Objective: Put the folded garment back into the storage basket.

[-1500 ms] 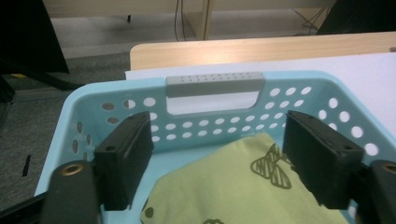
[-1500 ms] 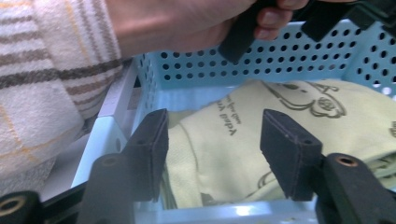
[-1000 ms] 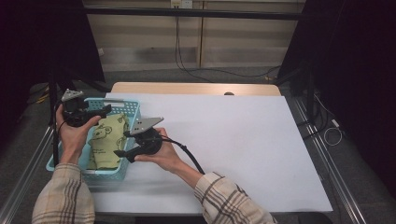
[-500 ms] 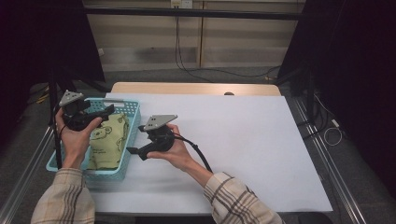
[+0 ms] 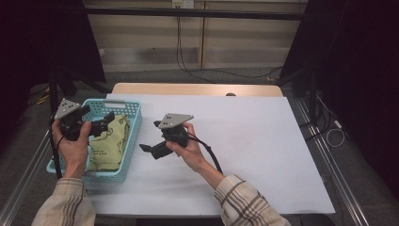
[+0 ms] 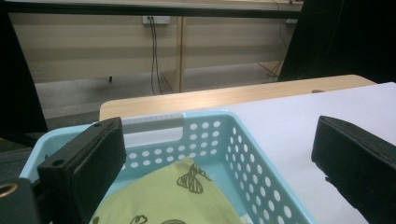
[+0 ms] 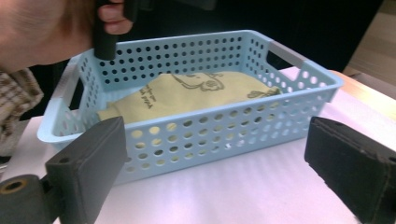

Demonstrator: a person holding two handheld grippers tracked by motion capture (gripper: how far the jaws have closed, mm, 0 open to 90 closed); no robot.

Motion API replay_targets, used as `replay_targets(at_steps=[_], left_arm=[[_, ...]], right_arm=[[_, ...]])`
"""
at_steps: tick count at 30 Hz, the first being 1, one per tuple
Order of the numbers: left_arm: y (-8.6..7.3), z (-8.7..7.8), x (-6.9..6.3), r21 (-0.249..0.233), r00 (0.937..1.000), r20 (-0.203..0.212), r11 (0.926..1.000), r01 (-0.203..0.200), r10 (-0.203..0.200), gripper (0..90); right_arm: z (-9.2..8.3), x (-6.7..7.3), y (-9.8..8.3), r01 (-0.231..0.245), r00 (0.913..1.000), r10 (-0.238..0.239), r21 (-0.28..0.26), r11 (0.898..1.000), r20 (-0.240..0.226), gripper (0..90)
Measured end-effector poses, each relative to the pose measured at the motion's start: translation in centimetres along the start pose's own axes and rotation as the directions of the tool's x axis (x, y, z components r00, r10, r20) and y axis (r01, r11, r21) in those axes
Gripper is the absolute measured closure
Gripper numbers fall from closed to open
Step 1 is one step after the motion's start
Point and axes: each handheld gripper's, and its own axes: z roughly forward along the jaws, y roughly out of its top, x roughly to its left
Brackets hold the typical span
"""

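Note:
A light blue perforated basket (image 5: 133,141) stands at the table's left end with a yellow-green printed cloth (image 5: 109,141) lying inside. My left gripper (image 5: 107,121) hovers over the basket's left rim, jaws wide apart with nothing between them. In the left gripper view the basket (image 6: 154,120) and cloth (image 6: 177,196) lie below the left gripper (image 6: 217,140). My right gripper (image 5: 150,136) is over the white table just right of the basket and points at it. Its jaws have just been opening and hold nothing. The right gripper view shows the right gripper (image 7: 215,140) facing the basket (image 7: 299,70) and the cloth (image 7: 187,93).
A white sheet (image 5: 254,141) covers the table right of the basket. A bare wooden strip (image 5: 197,88) runs along the far edge. Black curtains stand at both sides, and cables (image 5: 188,61) lie on the floor behind. The other hand (image 7: 46,28) shows past the basket.
My right gripper has drawn back to the right, from the basket's edge out over the white table. My left gripper has shifted a little to the left. The cloth stays in the basket.

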Motion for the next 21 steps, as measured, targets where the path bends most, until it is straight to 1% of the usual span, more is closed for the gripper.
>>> replay_targets(at_steps=[3,5,7,8,10,12,14,16,18,20,21], left_arm=[[-0.3,-0.4,0.0,0.012,0.9997,-0.023,0.9999,0.004,-0.004,3.2],[-0.4,-0.7,-0.2,0.007,0.9994,-0.034,1.0000,-0.003,0.003,3.2],[-0.6,-1.0,-0.4,0.001,0.9994,-0.033,0.9999,-0.010,0.010,3.3],[-0.7,-1.2,-0.6,-0.001,0.9991,-0.040,0.9999,-0.011,0.011,3.3],[-0.9,-1.6,-0.9,-0.003,0.9994,-0.029,0.9998,-0.019,0.019,3.4],[-1.1,-2.1,-1.3,0.002,0.9985,-0.041,0.9994,-0.036,0.036,3.8],[-1.3,-2.7,-1.6,-0.014,0.9981,-0.056,0.9996,-0.026,0.025,5.4],[-1.6,-3.3,-1.8,-0.016,0.9986,-0.044,0.9994,-0.030,0.029,5.4],[-1.9,-3.7,-2.1,-0.017,0.9989,-0.046,0.9998,-0.013,0.012,5.4],[-2.1,-4.0,-2.2,-0.020,0.9987,-0.051,0.9998,-0.008,0.007,5.4],[-2.2,-4.2,-2.4,-0.014,0.9984,-0.056,0.9998,-0.012,0.011,5.3]], right_arm=[[-0.4,-0.1,-0.2,-0.004,0.9995,0.004,0.002,1.000,0.032,4.9],[-0.6,-0.3,-0.3,-0.008,0.9993,0.008,0.007,1.000,0.038,3.8],[-0.9,-0.4,-0.4,-0.015,0.9987,0.015,0.000,1.000,0.050,3.7],[-1.0,-0.5,-0.5,-0.014,0.9984,0.015,-0.009,1.000,0.055,3.7],[-1.3,-0.5,-0.6,-0.013,0.9974,0.014,-0.015,1.000,0.070,3.7],[-1.6,-0.5,-0.8,-0.013,0.9961,0.014,-0.017,1.000,0.087,3.7],[-1.9,-0.5,-1.1,-0.012,0.9948,0.013,-0.003,1.000,0.101,3.7],[-2.2,-0.4,-1.4,-0.007,0.9927,0.006,0.003,1.000,0.120,3.4],[-2.9,-0.5,-1.6,-0.025,0.9904,0.027,-0.021,0.999,0.135,3.4],[-3.4,-0.6,-1.8,-0.035,0.9876,0.039,-0.031,0.999,0.152,3.1],[-3.7,-0.7,-1.8,-0.036,0.9862,0.042,-0.037,0.999,0.160,3.2]])
